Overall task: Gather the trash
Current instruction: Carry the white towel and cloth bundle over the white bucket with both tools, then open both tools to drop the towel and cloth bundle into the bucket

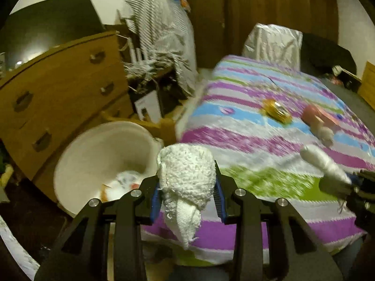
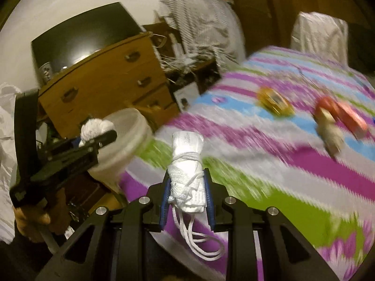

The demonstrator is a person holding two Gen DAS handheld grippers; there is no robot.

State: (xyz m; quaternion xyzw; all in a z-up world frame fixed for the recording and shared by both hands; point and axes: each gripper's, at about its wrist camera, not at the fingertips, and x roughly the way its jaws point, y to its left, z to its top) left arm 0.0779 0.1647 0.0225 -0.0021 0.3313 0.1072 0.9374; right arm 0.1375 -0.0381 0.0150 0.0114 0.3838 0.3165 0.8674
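The left gripper (image 1: 187, 185) has its jaws pinching a crumpled white knitted cloth (image 1: 186, 175), which bulges above the blue pads and trails a narrow tail below them. It hangs above the near edge of a bed covered by a striped purple, blue, green and white bedspread (image 1: 269, 121), just beside a white bucket (image 1: 98, 154) that stands on the floor between the bed and a wooden chest of drawers (image 1: 63, 86); some white and orange scraps lie at the bucket's bottom. The right gripper (image 2: 187, 187) has its jaws pinching a rolled white bundle wrapped in white cord (image 2: 187, 161), with loops of the cord dangling beneath, over the bedspread. Farther along the bed lie a yellow wrapper (image 2: 275, 104) and, well apart from it, a red and pink item (image 2: 339, 117) with a pale wad (image 2: 332, 135) touching it; blur hides their details. A hand (image 2: 32, 220) grips the left gripper's handle in the right wrist view.
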